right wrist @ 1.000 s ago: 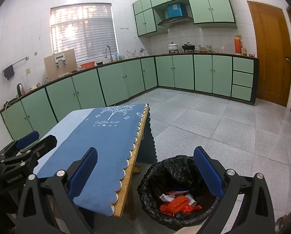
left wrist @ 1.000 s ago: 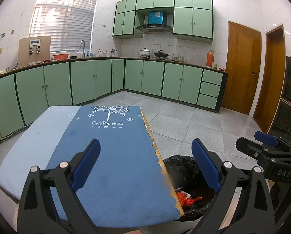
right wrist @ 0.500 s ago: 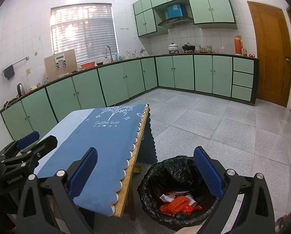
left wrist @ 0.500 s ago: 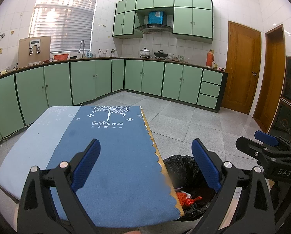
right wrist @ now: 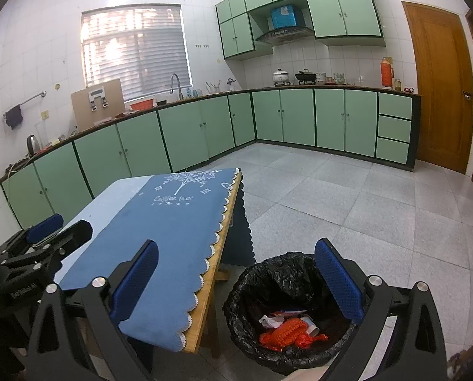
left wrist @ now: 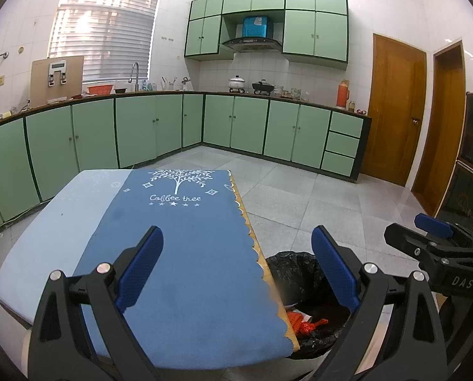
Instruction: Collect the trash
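Note:
A bin lined with a black bag stands on the floor at the table's right side; it also shows in the left wrist view. Inside lie an orange net bag and some crumpled white scraps. My left gripper is open and empty above the blue cloth on the table. My right gripper is open and empty above the bin's left rim and the table edge. No loose trash shows on the cloth.
The wooden table carries a blue "Coffee tree" cloth and a pale blue cloth. Green cabinets line the far walls. Grey tile floor lies to the right. Wooden doors stand at far right.

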The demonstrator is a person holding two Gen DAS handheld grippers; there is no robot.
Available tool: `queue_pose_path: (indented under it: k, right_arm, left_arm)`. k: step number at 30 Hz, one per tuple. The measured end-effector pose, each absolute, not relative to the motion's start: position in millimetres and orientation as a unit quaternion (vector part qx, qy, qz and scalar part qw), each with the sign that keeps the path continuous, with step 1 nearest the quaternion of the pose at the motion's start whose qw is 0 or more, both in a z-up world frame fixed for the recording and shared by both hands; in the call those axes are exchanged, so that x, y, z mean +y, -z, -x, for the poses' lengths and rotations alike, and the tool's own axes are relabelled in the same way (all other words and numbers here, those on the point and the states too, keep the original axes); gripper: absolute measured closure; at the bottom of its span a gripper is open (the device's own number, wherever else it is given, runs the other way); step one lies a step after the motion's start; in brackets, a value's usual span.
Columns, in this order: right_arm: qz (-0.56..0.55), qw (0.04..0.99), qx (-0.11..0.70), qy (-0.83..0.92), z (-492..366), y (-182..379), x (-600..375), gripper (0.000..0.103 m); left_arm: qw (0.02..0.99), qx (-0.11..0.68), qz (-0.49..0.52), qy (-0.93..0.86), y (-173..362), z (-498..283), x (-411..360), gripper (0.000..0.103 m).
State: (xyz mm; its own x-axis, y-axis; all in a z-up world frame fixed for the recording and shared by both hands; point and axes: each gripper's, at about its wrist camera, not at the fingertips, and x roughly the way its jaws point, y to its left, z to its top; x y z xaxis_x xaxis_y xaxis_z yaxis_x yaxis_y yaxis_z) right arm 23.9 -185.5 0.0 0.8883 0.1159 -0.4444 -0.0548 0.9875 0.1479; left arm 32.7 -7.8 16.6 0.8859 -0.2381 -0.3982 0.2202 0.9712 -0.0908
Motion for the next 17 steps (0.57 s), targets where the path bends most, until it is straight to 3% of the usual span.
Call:
queue_pose_path:
  k: [17]
  right_arm:
    - [-0.065, 0.970, 0.232, -0.044, -24.3, -0.4, -185.5, 0.006]
  left_arm:
    - [0.970, 0.209, 0.022, 0.119, -16.6, -32.5, -7.7, 0.011]
